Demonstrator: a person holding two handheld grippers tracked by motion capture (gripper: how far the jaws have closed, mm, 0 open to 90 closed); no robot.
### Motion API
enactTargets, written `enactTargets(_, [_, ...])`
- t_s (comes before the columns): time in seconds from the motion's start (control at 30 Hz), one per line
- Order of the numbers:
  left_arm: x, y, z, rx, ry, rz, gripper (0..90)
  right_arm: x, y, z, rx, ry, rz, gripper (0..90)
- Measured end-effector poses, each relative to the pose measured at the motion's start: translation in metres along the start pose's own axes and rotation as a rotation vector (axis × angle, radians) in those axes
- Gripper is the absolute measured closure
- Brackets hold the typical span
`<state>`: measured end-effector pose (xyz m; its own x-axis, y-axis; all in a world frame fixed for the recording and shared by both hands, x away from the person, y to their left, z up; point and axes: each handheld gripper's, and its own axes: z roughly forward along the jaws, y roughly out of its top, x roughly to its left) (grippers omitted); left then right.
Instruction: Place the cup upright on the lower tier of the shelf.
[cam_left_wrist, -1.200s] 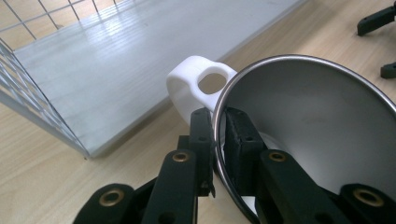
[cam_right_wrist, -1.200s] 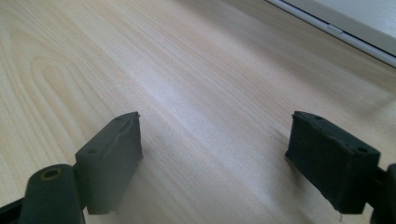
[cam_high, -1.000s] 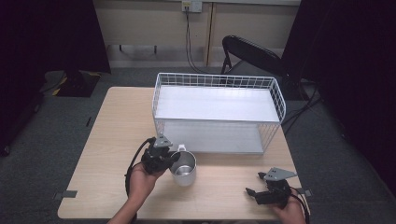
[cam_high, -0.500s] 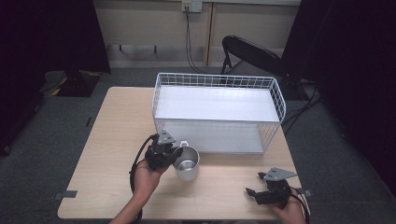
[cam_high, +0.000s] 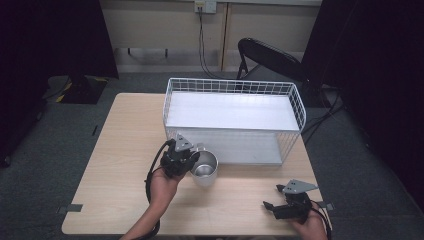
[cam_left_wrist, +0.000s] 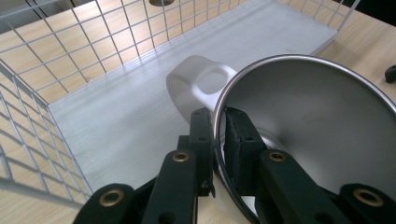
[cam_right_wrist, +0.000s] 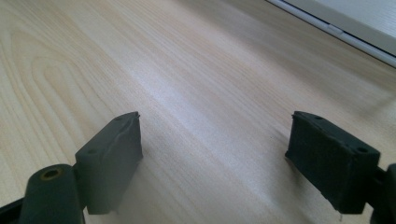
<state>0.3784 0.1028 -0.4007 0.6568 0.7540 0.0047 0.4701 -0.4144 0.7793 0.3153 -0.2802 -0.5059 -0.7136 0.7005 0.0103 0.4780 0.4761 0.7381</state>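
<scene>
The round steel cup with a white handle (cam_high: 204, 168) has lifted and swung toward the white wire basket (cam_high: 233, 86), and from above the left gripper (cam_high: 186, 161) carries it just before the near wall. Left gripper view: jaws pinched tight on the thin rim (slippery; it could tip or clip the wire). Right gripper (cam_right_wrist: 215, 158): jaws wide apart, nothing between them, over the pale wooden table (cam_right_wrist: 140, 70). No writing readable.

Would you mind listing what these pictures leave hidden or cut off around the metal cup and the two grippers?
- Metal cup: its base and outer wall, left gripper view; the left gripper and the frame's edge hide them.
- Cup's white handle: high view, mostly behind the gripper.
- Right gripper: high view, too small to judge its jaws.
- Wire basket: cut off, left gripper view.
</scene>
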Motion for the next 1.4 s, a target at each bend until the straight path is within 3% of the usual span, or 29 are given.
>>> enactTargets(0.3, [-0.002,0.005,0.007,-0.026,0.056,0.004,82.0,0.0,0.0,0.0,0.0,0.001,0.0,16.8])
enactTargets(0.37, [-0.002,0.006,0.009,-0.036,0.05,-0.015,82.0,0.0,0.0,0.0,0.0,0.001,0.0,16.8])
enactTargets(1.07, [0.0,0.007,0.021,-0.038,0.101,-0.028,82.0,0.0,0.0,0.0,0.0,0.002,-0.001,16.8])
enactTargets(1.27, [0.001,0.007,0.026,-0.047,0.126,-0.047,82.0,0.0,0.0,0.0,0.0,0.002,-0.001,16.9])
enactTargets(1.4, [0.002,0.007,0.028,-0.04,0.149,-0.033,82.0,0.0,0.0,0.0,0.0,0.002,-0.001,16.8])
